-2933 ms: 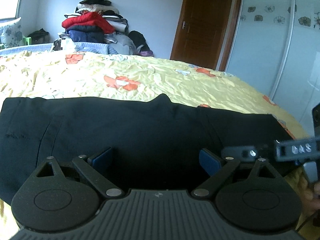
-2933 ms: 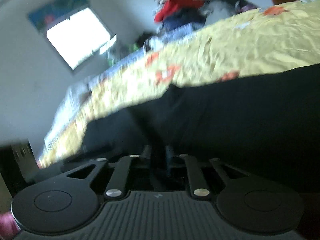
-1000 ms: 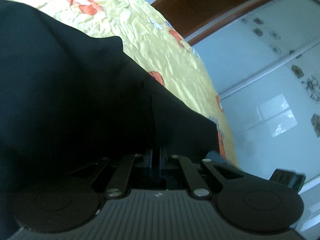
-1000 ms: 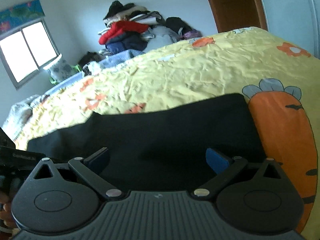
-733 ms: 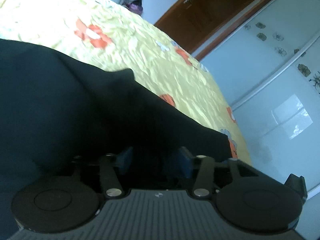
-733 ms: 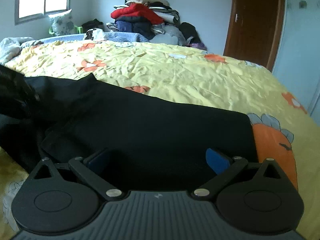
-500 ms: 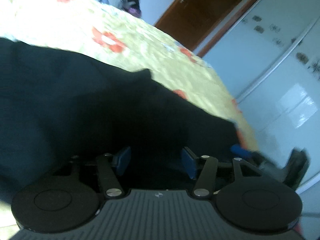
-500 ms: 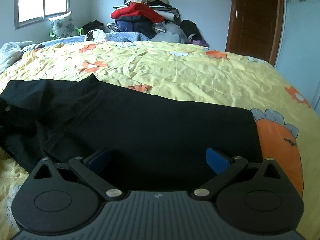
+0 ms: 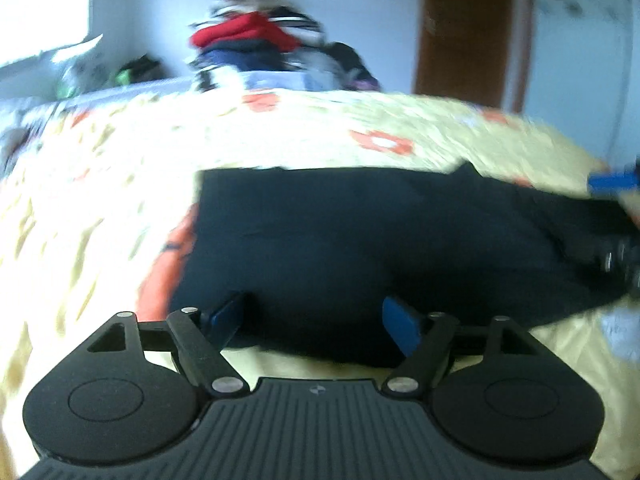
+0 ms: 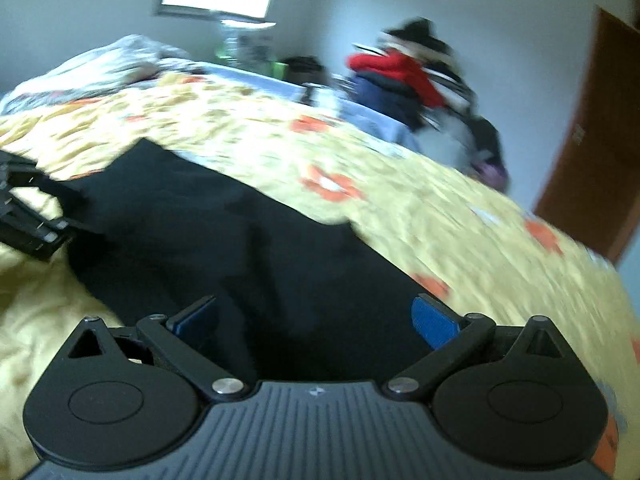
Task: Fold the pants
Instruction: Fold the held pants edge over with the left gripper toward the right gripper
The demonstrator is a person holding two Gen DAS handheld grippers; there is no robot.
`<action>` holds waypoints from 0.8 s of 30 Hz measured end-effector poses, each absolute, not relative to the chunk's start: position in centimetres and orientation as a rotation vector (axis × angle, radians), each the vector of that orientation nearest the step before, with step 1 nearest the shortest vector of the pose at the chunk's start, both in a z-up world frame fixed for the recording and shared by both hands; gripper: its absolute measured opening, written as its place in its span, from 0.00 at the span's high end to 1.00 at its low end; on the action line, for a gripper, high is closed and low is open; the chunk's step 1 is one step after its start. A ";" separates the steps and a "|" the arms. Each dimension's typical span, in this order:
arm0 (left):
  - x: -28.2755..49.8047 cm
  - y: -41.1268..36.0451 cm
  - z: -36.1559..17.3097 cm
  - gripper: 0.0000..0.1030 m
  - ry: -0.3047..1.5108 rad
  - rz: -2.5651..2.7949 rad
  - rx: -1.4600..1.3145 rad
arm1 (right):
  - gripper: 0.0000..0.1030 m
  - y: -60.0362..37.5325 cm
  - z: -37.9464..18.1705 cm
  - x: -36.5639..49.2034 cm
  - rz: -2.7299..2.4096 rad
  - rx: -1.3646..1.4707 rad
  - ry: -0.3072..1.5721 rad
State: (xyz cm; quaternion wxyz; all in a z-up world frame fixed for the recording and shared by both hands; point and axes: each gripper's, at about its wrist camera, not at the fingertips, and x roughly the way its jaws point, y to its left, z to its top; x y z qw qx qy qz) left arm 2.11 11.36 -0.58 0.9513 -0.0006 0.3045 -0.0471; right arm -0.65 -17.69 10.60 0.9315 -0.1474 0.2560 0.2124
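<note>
Yellow floral bedspread [image 9: 100, 184] carries our limp black pants [image 9: 360, 240]; left gripper [image 9: 316, 320], jaws just opening, and right gripper [image 10: 316, 324] gape empty; we'd pinch the nine-o'clock hem.

Each gripper is matte black plastic. The left gripper [image 9: 316, 322] has a ribbed, dark grey central housing with a small pale logo at its top edge, flanked by two round black discs, each with an embossed circle. Slim black link arms run forward from silver rivets, with triangular cut-outs in the outer links and smaller silver screws at their tips. Its fingers [image 9: 401, 324] carry blue pads. The right gripper [image 10: 316, 320] is built the same way, with ribbed blue pads [image 10: 434, 322] and silver rivets.
</note>
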 end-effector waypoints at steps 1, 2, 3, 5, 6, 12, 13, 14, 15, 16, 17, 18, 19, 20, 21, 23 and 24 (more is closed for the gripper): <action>2.2 12.2 -0.3 0.24 0.611 -0.065 -0.038 | 0.00 -16.5 10.7 -0.7 0.459 -0.317 0.521; 1.8 13.5 0.0 0.24 0.598 -0.030 -0.073 | 0.00 -15.2 10.8 -0.7 0.492 -0.333 0.517; 1.5 14.8 0.3 0.24 0.588 -0.006 -0.108 | 0.00 -14.1 10.9 -0.6 0.516 -0.341 0.512; 1.1 17.3 0.5 0.25 0.584 -0.004 -0.234 | 0.00 -11.6 11.1 -0.6 0.570 -0.356 0.500; 1.2 18.2 0.6 0.25 0.595 -0.028 -0.307 | 0.00 -10.4 11.2 -0.6 0.599 -0.364 0.491; 1.9 22.6 -1.6 0.26 0.645 -0.167 -0.767 | 0.00 -3.2 11.0 -1.9 0.736 -0.484 0.427; 2.0 22.7 -1.8 0.26 0.648 -0.163 -0.785 | 0.00 -2.3 10.7 -2.1 0.743 -0.511 0.420; 2.0 22.9 -1.9 0.25 0.641 -0.168 -0.810 | 0.00 -1.4 10.4 -2.3 0.752 -0.541 0.413; 2.0 23.1 -2.1 0.25 0.641 -0.174 -0.827 | 0.00 -0.5 10.1 -2.5 0.761 -0.569 0.406; 2.2 23.0 -2.2 0.25 0.639 -0.172 -0.841 | 0.00 0.2 9.9 -2.6 0.769 -0.592 0.398; 2.1 23.1 -2.2 0.25 0.636 -0.164 -0.858 | 0.01 0.8 9.6 -2.7 0.777 -0.614 0.387; 1.8 23.2 -2.2 0.25 0.638 -0.162 -0.870 | 0.01 1.3 9.3 -2.9 0.782 -0.635 0.376; 1.6 23.1 -2.1 0.24 0.643 -0.163 -0.878 | 0.02 1.9 9.1 -2.9 0.781 -0.655 0.366; 1.4 23.2 -2.1 0.24 0.648 -0.164 -0.897 | 0.09 2.3 8.8 -3.0 0.781 -0.678 0.351; 1.1 23.6 -2.4 0.22 0.645 -0.164 -0.923 | 0.14 2.9 8.6 -3.0 0.773 -0.704 0.335; 1.5 23.8 -2.6 0.15 0.633 -0.167 -0.987 | 0.26 3.6 7.9 -2.9 0.746 -0.757 0.320; 1.8 23.7 -2.7 0.11 0.632 -0.170 -1.007 | 0.30 4.1 7.4 -2.7 0.726 -0.781 0.315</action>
